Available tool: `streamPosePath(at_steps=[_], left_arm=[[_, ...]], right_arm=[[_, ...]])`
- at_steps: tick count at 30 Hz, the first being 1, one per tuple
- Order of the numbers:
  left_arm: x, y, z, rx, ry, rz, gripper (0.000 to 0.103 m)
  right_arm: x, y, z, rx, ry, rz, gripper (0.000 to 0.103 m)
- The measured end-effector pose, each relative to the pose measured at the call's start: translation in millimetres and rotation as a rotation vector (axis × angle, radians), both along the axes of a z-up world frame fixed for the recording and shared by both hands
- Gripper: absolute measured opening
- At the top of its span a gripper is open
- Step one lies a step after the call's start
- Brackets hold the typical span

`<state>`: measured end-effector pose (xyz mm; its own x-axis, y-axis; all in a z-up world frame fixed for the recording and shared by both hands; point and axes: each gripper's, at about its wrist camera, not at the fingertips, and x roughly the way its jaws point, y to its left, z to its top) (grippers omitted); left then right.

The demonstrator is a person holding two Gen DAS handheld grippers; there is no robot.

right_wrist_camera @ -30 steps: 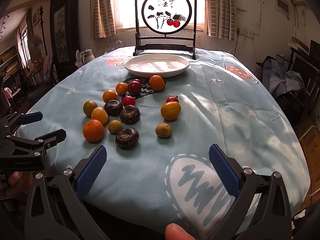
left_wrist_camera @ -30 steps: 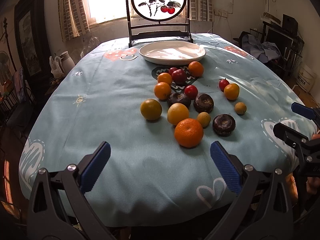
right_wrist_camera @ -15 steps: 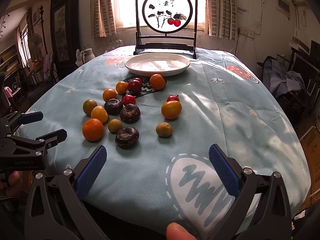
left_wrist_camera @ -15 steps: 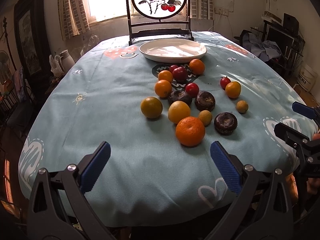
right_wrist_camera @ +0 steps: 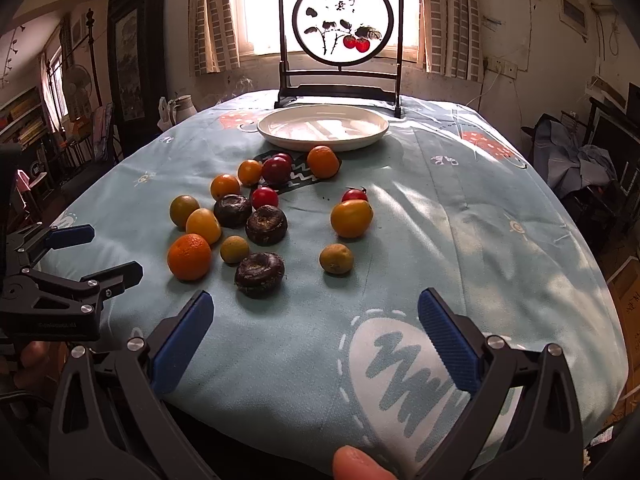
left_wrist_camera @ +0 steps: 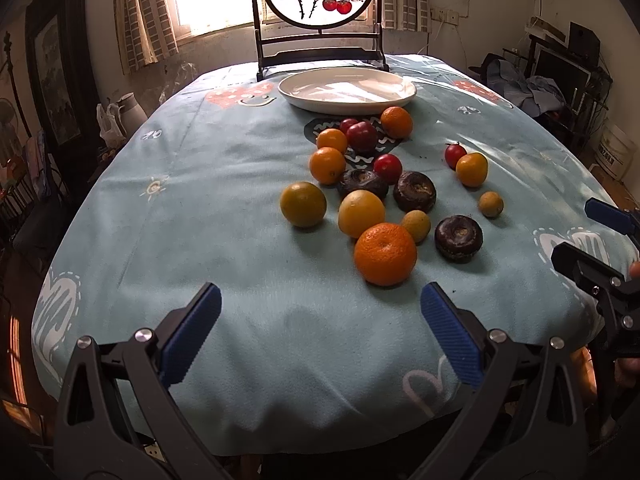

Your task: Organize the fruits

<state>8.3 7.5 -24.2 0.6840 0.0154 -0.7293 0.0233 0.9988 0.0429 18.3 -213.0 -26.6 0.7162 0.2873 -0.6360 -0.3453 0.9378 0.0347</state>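
Both hand-held grippers, left (left_wrist_camera: 320,320) and right (right_wrist_camera: 314,322), were spread and empty; the fruits (left_wrist_camera: 386,254) lay scattered before the plate (left_wrist_camera: 347,90) on the counter (left_wrist_camera: 200,220).

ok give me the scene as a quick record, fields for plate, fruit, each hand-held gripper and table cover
plate: white plate, nothing in it, at far end before the painted screen
fruit: all loose on the cloth; nearest the left is the big orange
dark fruit: three, nearest one
left hand-held gripper: open, holding nothing
right hand-held gripper: open, holding nothing
table cover: light blue cloth
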Motion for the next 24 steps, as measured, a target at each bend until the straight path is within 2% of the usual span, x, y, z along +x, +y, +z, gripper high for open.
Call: streamPosePath(at_steps=[4, 7, 13, 17, 21, 24], left_arm=[[4.5, 2.5, -9.2, -0.007, 0.019, -0.006, 0.101], [8.5, 6.4, -16.3, -0.016, 0.03, -0.018, 0.101], [15.5, 17.8, -23.9, -0.048, 0.003, -0.07, 0.101], [23.1, 20.9, -25.5, -0.093, 0.003, -0.126, 0.101], [30.0, 17.7, -26.0, -0.123, -0.002, -0.181, 0.1], [31.5, 11.5, -23.5, -0.141, -0.01, -0.236, 0.094]], right_arm=[[5.7, -3.6, -7.0, 0.083, 0.024, 0.006, 0.102], [13.6, -4.7, -16.5, 0.106, 0.053, 0.0, 0.102], [34.0, 1.9, -30.0, 0.075, 0.105, -0.02, 0.102], [45.9, 21.2, -37.6, 0.07, 0.154, 0.074, 0.08], [49.1, 47.2, -42.7, -0.02, 0.137, 0.156, 0.075], [51.8, 58.9, -45.8, -0.08, 0.117, 0.188, 0.072]])
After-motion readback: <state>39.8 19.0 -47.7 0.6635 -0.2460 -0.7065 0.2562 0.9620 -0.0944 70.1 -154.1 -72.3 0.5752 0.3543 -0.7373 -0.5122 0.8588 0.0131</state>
